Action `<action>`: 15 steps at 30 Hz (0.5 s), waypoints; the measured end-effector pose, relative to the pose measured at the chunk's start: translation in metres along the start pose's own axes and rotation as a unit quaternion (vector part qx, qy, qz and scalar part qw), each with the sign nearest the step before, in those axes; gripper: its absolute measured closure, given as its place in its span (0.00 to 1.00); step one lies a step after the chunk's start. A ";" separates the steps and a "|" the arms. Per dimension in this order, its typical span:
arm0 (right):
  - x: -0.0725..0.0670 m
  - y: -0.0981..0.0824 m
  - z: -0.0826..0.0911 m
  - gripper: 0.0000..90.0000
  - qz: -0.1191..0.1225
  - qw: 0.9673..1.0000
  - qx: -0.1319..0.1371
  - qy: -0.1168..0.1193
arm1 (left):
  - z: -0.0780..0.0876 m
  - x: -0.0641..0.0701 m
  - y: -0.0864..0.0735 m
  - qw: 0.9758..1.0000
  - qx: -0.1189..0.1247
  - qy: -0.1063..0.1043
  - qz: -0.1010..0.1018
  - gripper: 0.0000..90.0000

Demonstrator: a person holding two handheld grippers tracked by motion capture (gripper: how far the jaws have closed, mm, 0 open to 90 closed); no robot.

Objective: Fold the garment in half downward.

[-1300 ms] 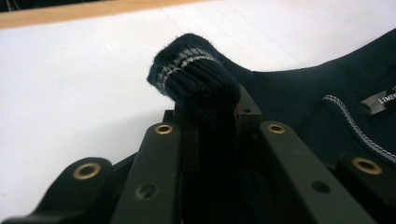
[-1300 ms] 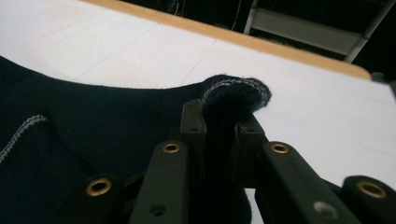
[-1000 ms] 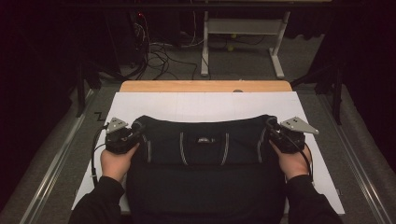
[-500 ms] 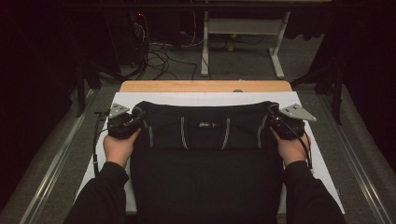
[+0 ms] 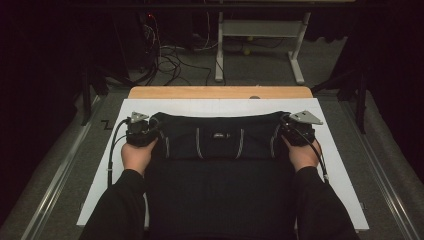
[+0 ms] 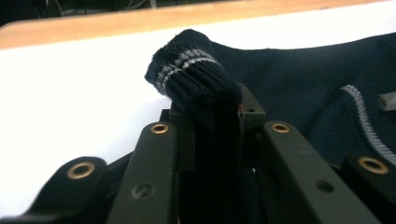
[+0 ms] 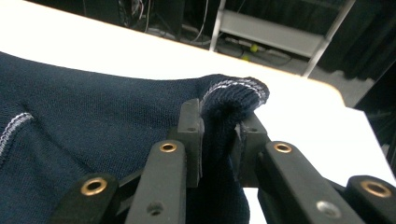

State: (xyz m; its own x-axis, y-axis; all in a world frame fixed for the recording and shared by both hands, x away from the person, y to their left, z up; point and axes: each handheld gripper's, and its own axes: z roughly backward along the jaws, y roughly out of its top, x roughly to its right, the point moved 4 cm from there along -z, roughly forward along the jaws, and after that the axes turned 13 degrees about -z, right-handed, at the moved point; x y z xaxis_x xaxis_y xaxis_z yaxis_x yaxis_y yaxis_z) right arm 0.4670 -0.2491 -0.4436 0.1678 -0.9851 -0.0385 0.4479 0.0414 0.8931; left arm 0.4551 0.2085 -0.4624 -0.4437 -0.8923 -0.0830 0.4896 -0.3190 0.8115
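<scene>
Here, seen from above, a person stands at a white surface with a dark garment folded across it.

Surface: the white surface [image 5: 340,165] runs away from the person, with a strip of pale wood [image 5: 220,92] along its far edge.

Garment: a navy knitted sweater [image 5: 220,190] lies spread over the middle of the surface. Its far part is folded back toward the person, forming a band [image 5: 217,142] with pale stitched lines that reaches from one gripper to the other. The near part hangs toward the person's body between the two sleeves of their dark top.

Left gripper: the left gripper [image 5: 141,134] sits at the left end of the folded band, held in the person's left hand [image 5: 136,157]. In the left gripper view, a ribbed cuff [image 6: 194,77] with two pale stripes pokes up between the jaws. The jaws have just been opening a little, yet the cloth is pinched between them.

Right gripper: the right gripper [image 5: 296,132] sits at the right end of the band, held in the right hand [image 5: 302,156]. In the right gripper view, a bunched hem [image 7: 233,100] with pale stitching stands between the jaws. These jaws have also just eased apart slightly and are clamped on the fabric.

Cables: a black cable [image 5: 112,150] trails from the left gripper along the surface.
</scene>
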 end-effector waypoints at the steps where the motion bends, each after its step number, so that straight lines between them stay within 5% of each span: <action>1: 0.000 -0.001 -0.002 0.85 -0.002 1.000 -0.003 -0.002 | -0.002 -0.001 -0.001 1.000 -0.004 0.002 0.004 0.74; 4: 0.002 -0.004 -0.008 0.79 -0.013 1.000 -0.012 -0.007 | -0.008 -0.006 -0.004 0.999 -0.014 0.000 0.029 0.69; 8: 0.005 -0.006 -0.011 0.62 -0.043 0.999 -0.026 0.001 | -0.007 -0.010 -0.009 0.999 -0.025 0.016 0.029 0.47; 10: 0.008 -0.007 -0.008 0.53 -0.047 0.999 -0.027 0.001 | -0.002 -0.014 -0.013 0.999 -0.020 0.015 0.046 0.37; 15: 0.010 -0.012 0.009 0.44 -0.052 0.998 -0.020 0.016 | 0.013 -0.014 -0.023 0.999 -0.009 -0.001 0.047 0.33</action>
State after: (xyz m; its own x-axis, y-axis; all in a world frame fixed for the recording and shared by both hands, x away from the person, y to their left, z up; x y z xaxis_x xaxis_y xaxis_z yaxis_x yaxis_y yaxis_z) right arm 0.4555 -0.2611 -0.4510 0.1464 -0.9786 -0.1448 0.4991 -0.0533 0.8649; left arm 0.4407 0.2326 -0.4722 -0.3969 -0.9178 -0.0064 0.5427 -0.2403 0.8049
